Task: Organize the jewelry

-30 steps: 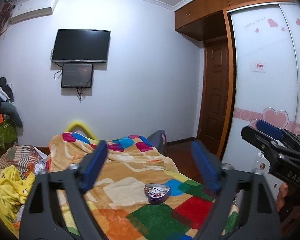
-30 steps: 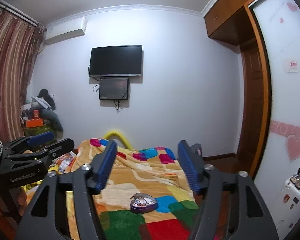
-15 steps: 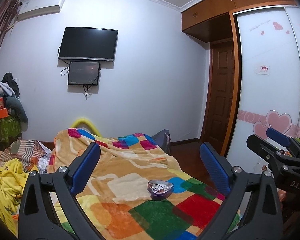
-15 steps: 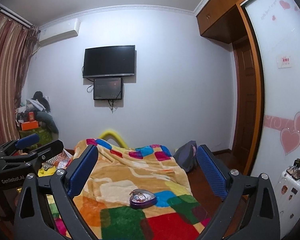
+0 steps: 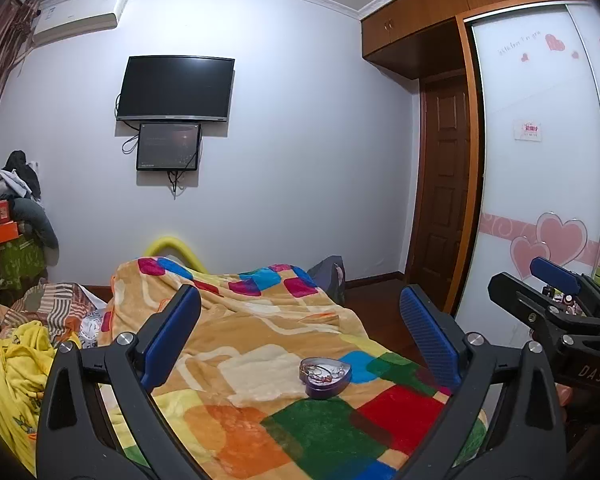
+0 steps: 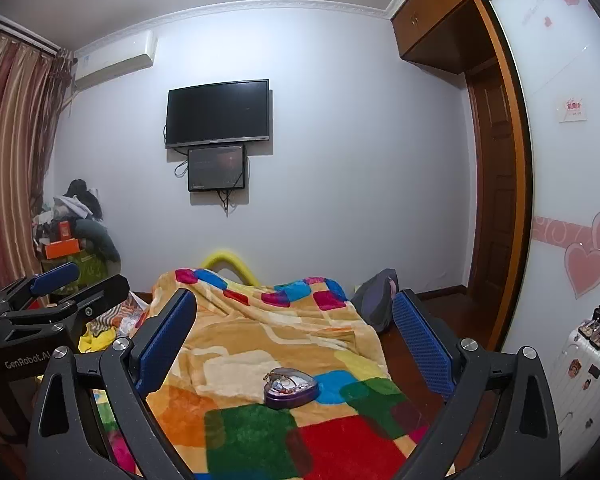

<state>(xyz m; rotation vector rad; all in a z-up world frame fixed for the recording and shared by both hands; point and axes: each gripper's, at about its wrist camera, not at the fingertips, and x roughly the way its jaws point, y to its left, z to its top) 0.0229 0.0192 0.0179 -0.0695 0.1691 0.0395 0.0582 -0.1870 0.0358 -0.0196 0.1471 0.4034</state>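
Since a second ago both grippers have spread their jaws from a narrow gap to wide apart. The left gripper (image 5: pixel 300 336) and the right gripper (image 6: pixel 294 334) each hold nothing and hang above the near end of the patchwork blanket (image 5: pixel 268 320). Beyond their fingers, the heart-shaped purple tin (image 6: pixel 291 387) sits on the blanket with tangled jewelry (image 5: pixel 323 371) inside. Far past the tin, a television (image 6: pixel 218 113) is mounted on the wall.

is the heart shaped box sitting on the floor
No, the heart-shaped box rests on the patchwork blanket covering the bed.
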